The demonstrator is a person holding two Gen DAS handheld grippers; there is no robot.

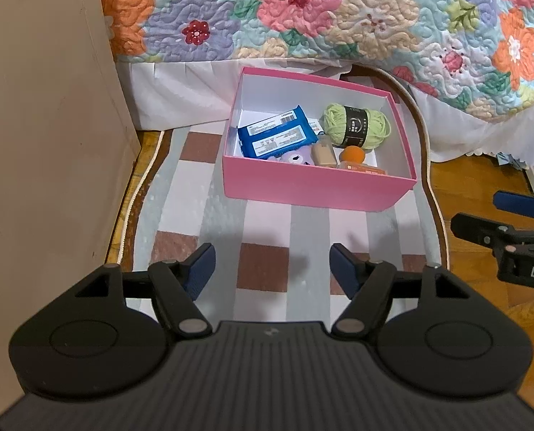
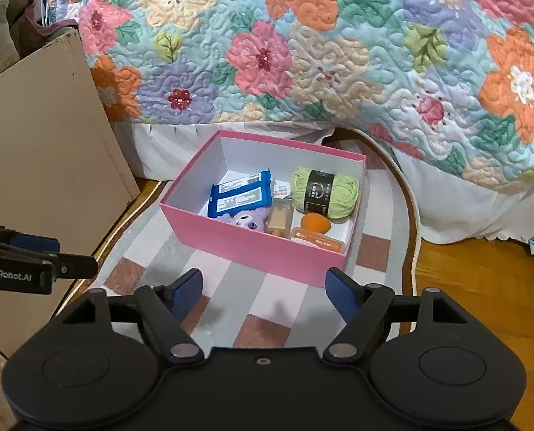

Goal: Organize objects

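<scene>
Both tongs, left (image 1: 272, 269) and right (image 2: 263, 292), stood apart and empty. Filled pink box (image 1: 303, 186) lay ahead on the rug (image 1: 263, 230). Packing appeared complete; next move likely calls for gripping the box.

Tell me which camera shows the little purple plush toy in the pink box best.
The right wrist view: there the purple plush toy shows its pale face and rounded body above the pink box's near wall. In the left wrist view the toy is mostly cut off by that wall; only its top edge shows, beside the blue packet.
</scene>
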